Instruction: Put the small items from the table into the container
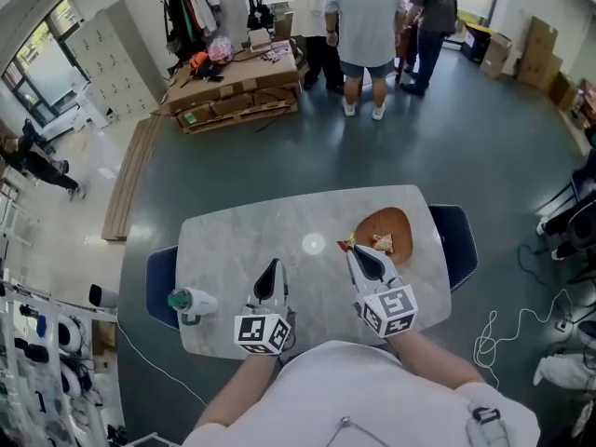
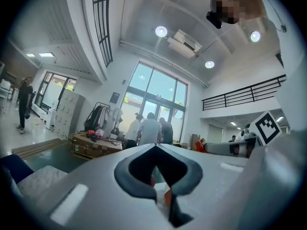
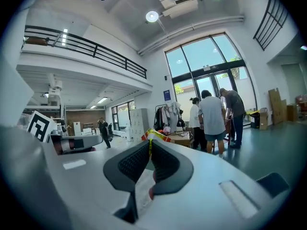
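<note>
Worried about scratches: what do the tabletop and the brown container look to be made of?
Tabletop: pale grey, faintly veined, with a lamp glare spot; polished marble or a marble-look laminate, cannot tell which. Brown container: warm reddish-brown, smooth shallow dish; probably wood, possibly plastic.

Only a yellow-and-red tip of the packet (image 3: 153, 134) is shown beyond the jaws of the right gripper (image 3: 149, 143); the rest is covered by them. What lies in the wooden container (image 1: 391, 218) is too small to be told. The blue chair (image 1: 463, 245) is half hidden by the table (image 1: 279, 240).
</note>
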{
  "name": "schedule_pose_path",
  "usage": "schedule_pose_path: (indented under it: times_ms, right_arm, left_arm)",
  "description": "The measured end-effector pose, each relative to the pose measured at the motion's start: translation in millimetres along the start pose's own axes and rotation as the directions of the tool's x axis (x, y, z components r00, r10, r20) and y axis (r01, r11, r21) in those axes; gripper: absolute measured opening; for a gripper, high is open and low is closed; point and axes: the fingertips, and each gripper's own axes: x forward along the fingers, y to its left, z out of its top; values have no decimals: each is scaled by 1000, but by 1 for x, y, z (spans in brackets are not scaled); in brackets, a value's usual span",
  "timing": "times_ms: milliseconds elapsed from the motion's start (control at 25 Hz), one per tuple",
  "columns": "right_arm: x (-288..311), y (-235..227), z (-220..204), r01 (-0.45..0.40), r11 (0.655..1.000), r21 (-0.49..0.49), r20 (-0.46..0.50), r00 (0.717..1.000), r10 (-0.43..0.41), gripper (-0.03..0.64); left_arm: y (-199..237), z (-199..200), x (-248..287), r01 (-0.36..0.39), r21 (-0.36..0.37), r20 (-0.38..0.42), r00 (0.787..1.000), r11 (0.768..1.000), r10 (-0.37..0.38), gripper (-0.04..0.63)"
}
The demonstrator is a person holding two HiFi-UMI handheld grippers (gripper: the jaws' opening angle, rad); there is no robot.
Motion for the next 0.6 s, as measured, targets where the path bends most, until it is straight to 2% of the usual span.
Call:
schedule_pose_path:
  times_ms: [600]
  right_arm:
    - [-9, -19, -4, 42, 999, 4, -5, 999, -41, 44]
  left_arm:
    - [-21, -2, 12, 62, 20, -21, 998, 998, -62, 3]
